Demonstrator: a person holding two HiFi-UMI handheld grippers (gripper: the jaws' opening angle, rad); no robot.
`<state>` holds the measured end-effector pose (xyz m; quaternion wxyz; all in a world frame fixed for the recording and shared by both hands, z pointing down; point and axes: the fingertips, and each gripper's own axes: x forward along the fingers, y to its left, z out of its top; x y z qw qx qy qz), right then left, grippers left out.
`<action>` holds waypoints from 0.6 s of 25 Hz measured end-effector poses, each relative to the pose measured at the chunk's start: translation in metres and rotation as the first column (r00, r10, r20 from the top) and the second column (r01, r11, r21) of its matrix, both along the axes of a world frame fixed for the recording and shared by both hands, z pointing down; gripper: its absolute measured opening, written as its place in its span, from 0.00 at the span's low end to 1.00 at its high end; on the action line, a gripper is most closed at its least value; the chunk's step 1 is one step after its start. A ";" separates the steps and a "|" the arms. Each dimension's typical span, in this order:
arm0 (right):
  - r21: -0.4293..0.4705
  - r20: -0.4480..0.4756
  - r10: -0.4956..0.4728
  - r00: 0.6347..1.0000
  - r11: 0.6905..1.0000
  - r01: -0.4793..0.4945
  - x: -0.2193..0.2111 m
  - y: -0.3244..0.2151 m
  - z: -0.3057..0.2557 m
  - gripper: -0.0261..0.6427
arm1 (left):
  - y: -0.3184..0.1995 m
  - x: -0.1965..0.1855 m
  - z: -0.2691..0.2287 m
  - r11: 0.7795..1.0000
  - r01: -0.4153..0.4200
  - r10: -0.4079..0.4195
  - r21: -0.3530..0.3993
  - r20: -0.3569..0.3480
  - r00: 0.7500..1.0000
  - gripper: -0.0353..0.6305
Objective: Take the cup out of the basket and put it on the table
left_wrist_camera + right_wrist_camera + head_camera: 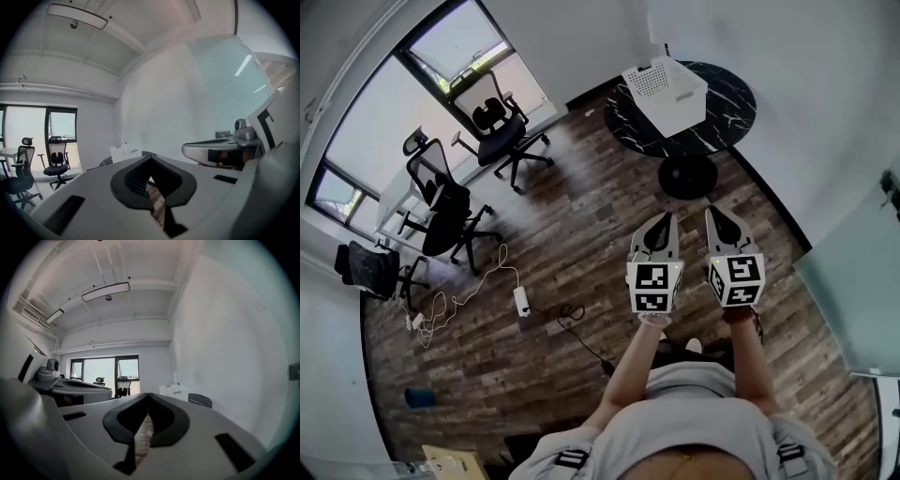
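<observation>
A white perforated basket [666, 89] stands on a round black marble table [722, 117] across the room. No cup shows in any view; the basket's inside is hidden. Both grippers are held side by side at waist height, pointing toward that table and well short of it. My left gripper [664, 217] is shut with nothing between its jaws, and so is my right gripper [715, 214]. In the left gripper view the left gripper [150, 158] points at the distant basket [124, 152]. In the right gripper view the right gripper [148, 394] has the basket [173, 391] and table [200, 400] just right of its tips.
Wood-plank floor [581, 225] lies between me and the table. Three black office chairs [497, 127] stand by a white desk [394, 202] and windows on the left. A power strip [522, 300] with loose cables lies on the floor. A glass partition [853, 281] is on the right.
</observation>
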<state>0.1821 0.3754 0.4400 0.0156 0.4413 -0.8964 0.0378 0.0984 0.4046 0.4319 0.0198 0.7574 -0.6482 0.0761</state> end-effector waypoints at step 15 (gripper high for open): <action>0.028 0.000 0.075 0.997 0.997 -0.075 -0.022 -0.081 -0.008 0.05 | -0.090 -0.025 -0.012 0.995 -0.090 0.091 0.037 -0.027 0.995 0.06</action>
